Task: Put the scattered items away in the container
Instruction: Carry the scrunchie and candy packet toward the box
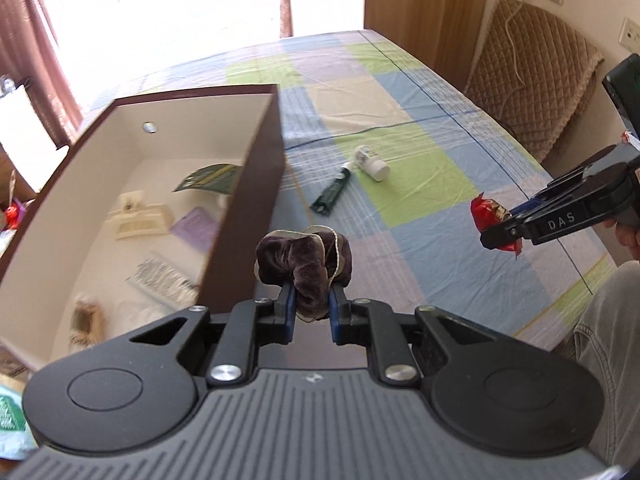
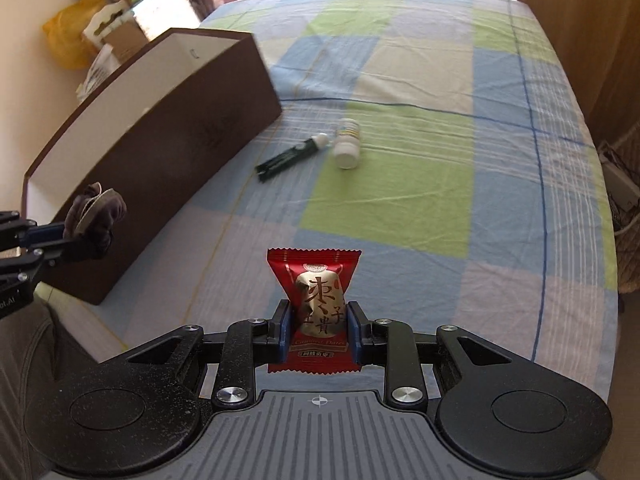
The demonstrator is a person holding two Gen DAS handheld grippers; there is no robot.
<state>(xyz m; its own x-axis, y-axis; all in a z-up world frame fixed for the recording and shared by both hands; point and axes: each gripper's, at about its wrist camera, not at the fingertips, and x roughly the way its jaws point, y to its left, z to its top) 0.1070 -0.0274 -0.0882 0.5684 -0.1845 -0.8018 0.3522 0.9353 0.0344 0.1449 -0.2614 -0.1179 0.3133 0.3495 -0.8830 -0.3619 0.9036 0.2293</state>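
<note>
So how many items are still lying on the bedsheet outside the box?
2: a dark green tube and a white bottle, side by side near the brown box. Others may be hidden.

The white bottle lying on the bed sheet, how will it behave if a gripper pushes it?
The white bottle lies on its side and looks round, so it would probably roll. It looks like small plastic, likely light. The soft checked sheet may slow it.

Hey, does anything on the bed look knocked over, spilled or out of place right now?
Nothing spilled or damaged. Two items are loose on the checked sheet beside the brown box: a white bottle tipped on its side and a dark green tube lying flat, its cap close by the bottle.
</note>
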